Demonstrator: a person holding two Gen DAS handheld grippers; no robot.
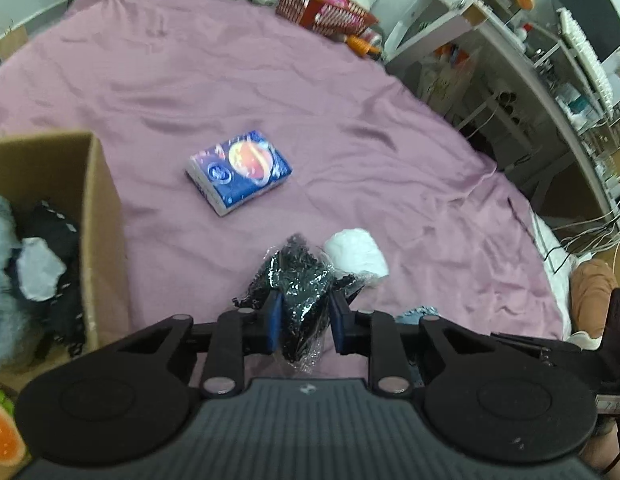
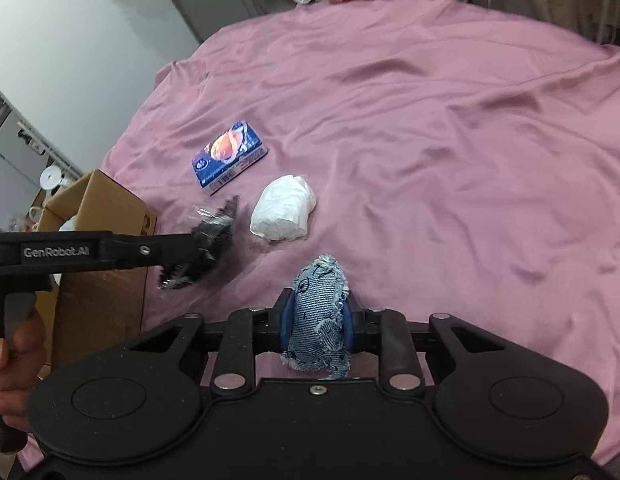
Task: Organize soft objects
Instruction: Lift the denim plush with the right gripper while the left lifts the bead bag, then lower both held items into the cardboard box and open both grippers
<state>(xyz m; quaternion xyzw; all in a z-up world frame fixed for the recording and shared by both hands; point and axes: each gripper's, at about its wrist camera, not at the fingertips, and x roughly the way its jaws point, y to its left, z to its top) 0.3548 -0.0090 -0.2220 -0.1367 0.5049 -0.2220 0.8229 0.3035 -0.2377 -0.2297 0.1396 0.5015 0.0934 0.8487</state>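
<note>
A pink sheet covers the bed. Nearest, the right gripper pinches a denim piece, its long axis pointing away; the left gripper clamps a black bagged bundle, likewise lengthwise. Both look mid-carry, needing a swing left to the cardboard box. A white roll and tissue pack lie beyond.

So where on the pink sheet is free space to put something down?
The pink sheet is bare right of the white bundle and beyond the blue tissue pack. It is crowded between the cardboard box, tissue pack and bundle.
</note>
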